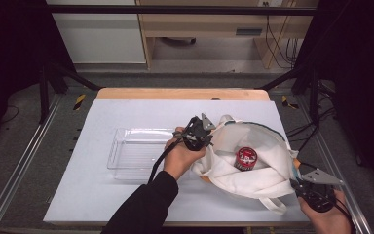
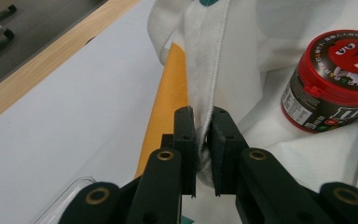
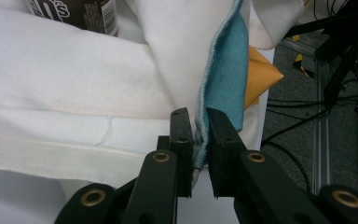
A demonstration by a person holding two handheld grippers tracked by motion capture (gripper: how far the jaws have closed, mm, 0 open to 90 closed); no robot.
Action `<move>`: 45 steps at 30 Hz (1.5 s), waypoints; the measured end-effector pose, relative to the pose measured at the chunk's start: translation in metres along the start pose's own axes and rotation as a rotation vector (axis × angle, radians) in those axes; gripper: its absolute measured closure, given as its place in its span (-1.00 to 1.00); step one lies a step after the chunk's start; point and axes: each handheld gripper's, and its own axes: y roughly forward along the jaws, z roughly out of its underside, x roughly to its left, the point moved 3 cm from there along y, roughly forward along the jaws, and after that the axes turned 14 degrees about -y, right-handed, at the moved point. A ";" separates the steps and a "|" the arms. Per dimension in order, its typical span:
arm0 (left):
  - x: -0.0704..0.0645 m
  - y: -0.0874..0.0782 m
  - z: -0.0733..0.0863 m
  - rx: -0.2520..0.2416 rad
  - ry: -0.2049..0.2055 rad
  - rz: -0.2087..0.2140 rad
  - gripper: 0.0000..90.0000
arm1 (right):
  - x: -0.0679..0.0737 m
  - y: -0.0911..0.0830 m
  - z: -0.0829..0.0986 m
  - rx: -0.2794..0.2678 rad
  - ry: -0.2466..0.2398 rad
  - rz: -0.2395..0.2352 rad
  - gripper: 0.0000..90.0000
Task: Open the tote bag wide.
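1. Looking down from the high view, we see a white bag lying on the right half of the desk, its mouth spread open between our two tools.
2. Our left tool sits at the bag's left edge, near the middle of the desk. In the left gripper view its jaws are clamped narrow on the stitched white rim of the bag, the cloth pinched between them.
3. Our right tool is at the bag's near right corner, close to the desk's near right edge. In the right gripper view its jaws are closed on the bag's edge, where a blue lining shows against the white cloth.
4. A red-lidded can stands upright inside the open bag, on the white cloth, between the two tools. In the left gripper view the can is to the right of the pinched rim, apart from the jaws.
5. An orange panel of the bag's outside shows just left of the rim in the left gripper view, and an orange corner pokes out past the blue lining in the right gripper view.
6. A clear tray rests on the desk just left of the left hand, apart from the bag.
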 end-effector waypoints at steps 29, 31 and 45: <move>-0.002 0.021 0.009 0.112 0.023 -0.048 0.83 | -0.012 -0.003 0.019 -0.025 0.058 -0.001 0.73; -0.004 0.019 0.009 0.088 0.022 -0.042 0.80 | -0.012 -0.007 0.016 -0.074 0.043 -0.003 0.56; -0.013 -0.014 0.005 -0.068 0.032 -0.028 0.14 | -0.004 -0.028 -0.024 -0.164 -0.067 0.017 0.00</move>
